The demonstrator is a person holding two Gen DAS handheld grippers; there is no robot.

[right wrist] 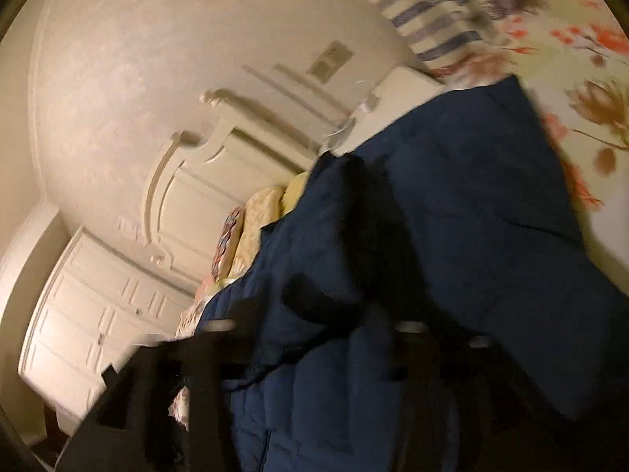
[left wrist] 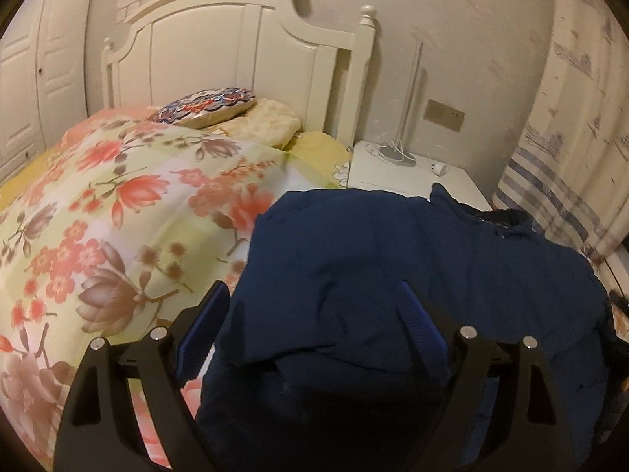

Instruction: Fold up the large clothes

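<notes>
A large navy blue padded garment (left wrist: 393,275) lies bunched on the floral quilt (left wrist: 118,216) of a bed. My left gripper (left wrist: 314,306) is open, its blue-padded fingers (left wrist: 420,322) set wide apart, with folds of the garment lying between and under them. In the right wrist view the camera is rolled far over and blurred. The same navy garment (right wrist: 452,236) fills the middle and right. My right gripper (right wrist: 314,334) is a dark blur buried in the cloth, and its jaws cannot be made out.
A cream headboard (left wrist: 236,47) and two pillows (left wrist: 220,112) stand at the bed's far end. A white bedside table (left wrist: 412,177) with a lamp base and cables is at the right. A striped curtain (left wrist: 570,137) hangs at far right. White wardrobe doors (right wrist: 98,326) show at left.
</notes>
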